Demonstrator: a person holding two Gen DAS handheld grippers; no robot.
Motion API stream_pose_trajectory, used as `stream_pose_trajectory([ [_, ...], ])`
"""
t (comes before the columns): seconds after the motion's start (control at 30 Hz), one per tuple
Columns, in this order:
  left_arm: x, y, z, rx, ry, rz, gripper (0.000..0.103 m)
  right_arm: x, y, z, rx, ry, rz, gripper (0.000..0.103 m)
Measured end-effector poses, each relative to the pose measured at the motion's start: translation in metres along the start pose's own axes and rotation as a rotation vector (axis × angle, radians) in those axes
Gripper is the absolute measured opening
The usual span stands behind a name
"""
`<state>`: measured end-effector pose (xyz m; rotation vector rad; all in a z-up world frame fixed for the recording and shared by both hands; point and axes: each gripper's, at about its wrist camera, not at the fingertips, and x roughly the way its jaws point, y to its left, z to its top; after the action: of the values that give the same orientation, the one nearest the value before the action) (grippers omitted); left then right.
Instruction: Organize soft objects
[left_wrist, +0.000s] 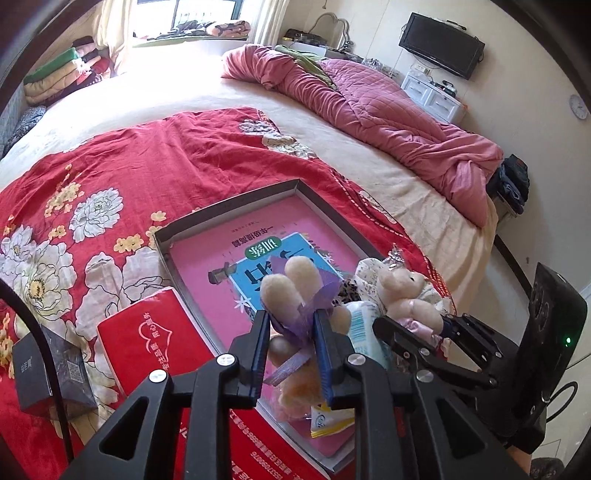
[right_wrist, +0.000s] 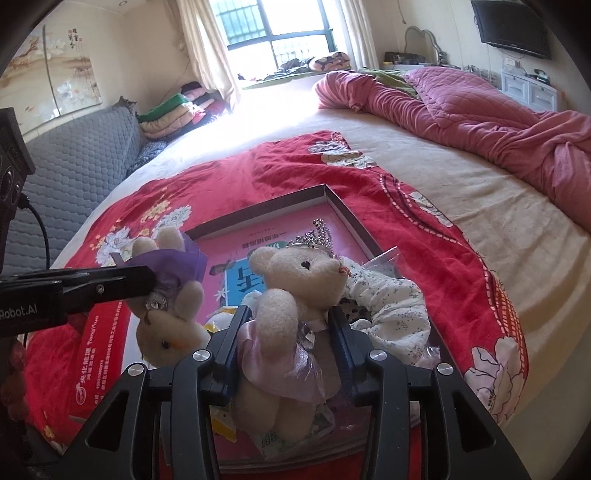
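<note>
My left gripper (left_wrist: 291, 321) is shut on a cream plush rabbit in a purple dress (left_wrist: 295, 284), held upside down over a shallow grey box (left_wrist: 229, 210). The same rabbit (right_wrist: 173, 328) hangs from the left gripper (right_wrist: 147, 278) in the right wrist view. My right gripper (right_wrist: 288, 314) is shut on a cream plush bear in a lilac dress (right_wrist: 295, 280) with a small tiara (right_wrist: 317, 232). That bear (left_wrist: 402, 291) and the right gripper (left_wrist: 413, 325) show at the right in the left wrist view. A white floral fabric piece (right_wrist: 388, 310) lies beside the bear.
The box (right_wrist: 351, 210) holds a pink and blue book (left_wrist: 236, 254) on a red floral quilt (left_wrist: 129, 173). A red packet (left_wrist: 147, 339) and a dark small box (left_wrist: 51, 373) lie left of it. A white tissue pack (left_wrist: 365, 325) is nearby. A pink quilt (left_wrist: 388, 110) is bunched at the far right.
</note>
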<state>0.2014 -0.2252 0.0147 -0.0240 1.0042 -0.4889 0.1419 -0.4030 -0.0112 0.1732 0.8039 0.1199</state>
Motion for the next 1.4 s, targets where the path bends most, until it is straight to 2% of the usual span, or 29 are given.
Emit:
stream_pose_trajectory([
  [0.07, 0.005, 0.005, 0.001, -0.008, 0.014, 0.033, 0.027, 0.000, 0.001, 0.000, -0.007, -0.009, -0.003, 0.048],
  [0.17, 0.008, 0.010, -0.001, -0.025, 0.020, 0.040, 0.037, -0.003, 0.002, 0.001, -0.018, -0.029, -0.013, 0.052],
  [0.37, 0.005, 0.010, -0.006, -0.026, 0.018, 0.040, 0.039, -0.006, 0.007, 0.003, -0.045, -0.040, -0.030, 0.057],
  [0.5, -0.005, 0.006, -0.007, -0.012, 0.001, 0.050, 0.053, -0.014, 0.010, 0.005, -0.065, -0.065, -0.046, 0.066],
  [0.57, -0.012, 0.004, -0.007, -0.008, -0.010, 0.052, 0.056, -0.018, 0.011, 0.006, -0.067, -0.071, -0.051, 0.066],
  [0.97, -0.053, -0.011, -0.019, 0.022, -0.079, 0.086, 0.078, -0.074, 0.022, 0.011, -0.041, -0.161, -0.083, 0.074],
  [1.07, -0.062, -0.014, -0.024, 0.035, -0.090, 0.089, 0.080, -0.087, 0.028, 0.010, -0.041, -0.176, -0.106, 0.075],
  [1.17, -0.072, -0.019, -0.029, 0.042, -0.100, 0.095, 0.081, -0.100, 0.033, 0.008, -0.001, -0.177, -0.105, 0.078],
  [1.4, -0.096, -0.024, -0.047, 0.067, -0.120, 0.103, 0.086, -0.131, 0.049, -0.007, 0.147, -0.152, -0.131, 0.078],
])
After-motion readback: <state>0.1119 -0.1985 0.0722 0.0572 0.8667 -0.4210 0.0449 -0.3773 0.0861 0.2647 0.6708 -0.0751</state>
